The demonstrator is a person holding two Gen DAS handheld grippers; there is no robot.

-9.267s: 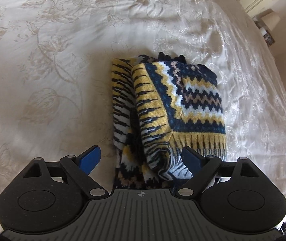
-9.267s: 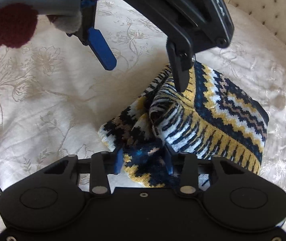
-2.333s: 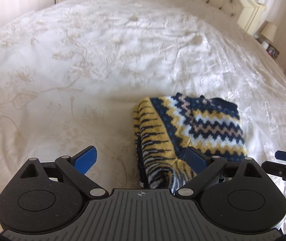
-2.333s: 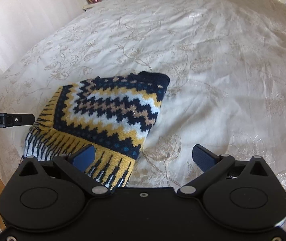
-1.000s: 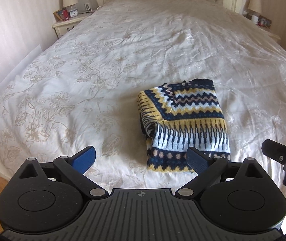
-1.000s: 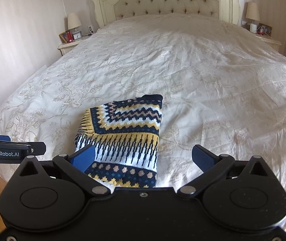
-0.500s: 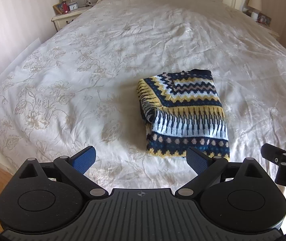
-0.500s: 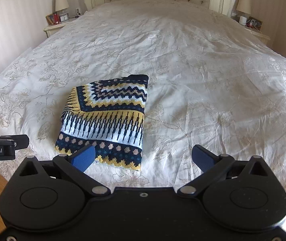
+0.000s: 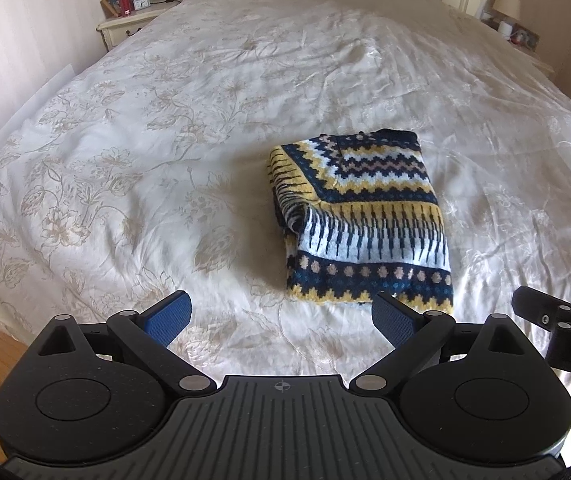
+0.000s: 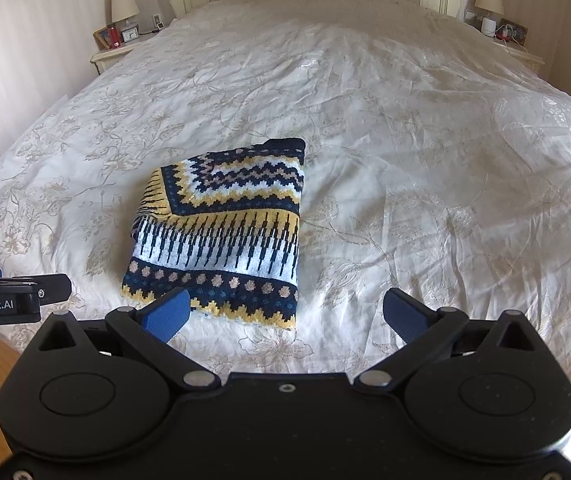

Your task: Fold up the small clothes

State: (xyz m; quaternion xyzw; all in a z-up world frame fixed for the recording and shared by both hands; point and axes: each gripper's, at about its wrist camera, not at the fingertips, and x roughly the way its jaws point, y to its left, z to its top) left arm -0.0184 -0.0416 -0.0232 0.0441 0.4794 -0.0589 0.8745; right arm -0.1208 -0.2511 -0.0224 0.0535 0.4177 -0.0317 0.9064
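Sweater (image 9: 361, 220), knitted zigzag rectangle, folded

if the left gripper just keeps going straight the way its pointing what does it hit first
Most likely the bedspread, just left of the folded sweater. The left gripper is open and empty; depth is hard to judge.

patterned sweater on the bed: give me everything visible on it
The knit sweater is folded into a compact rectangle, lying flat on the cream floral bedspread near the foot of the bed. Bands of navy, yellow, white and tan: zigzags at the far end, vertical dashes mid-panel, dots and a yellow zigzag at the near edge. The left side shows bunched layers. Both tongs, left and right, are open and clear of it.
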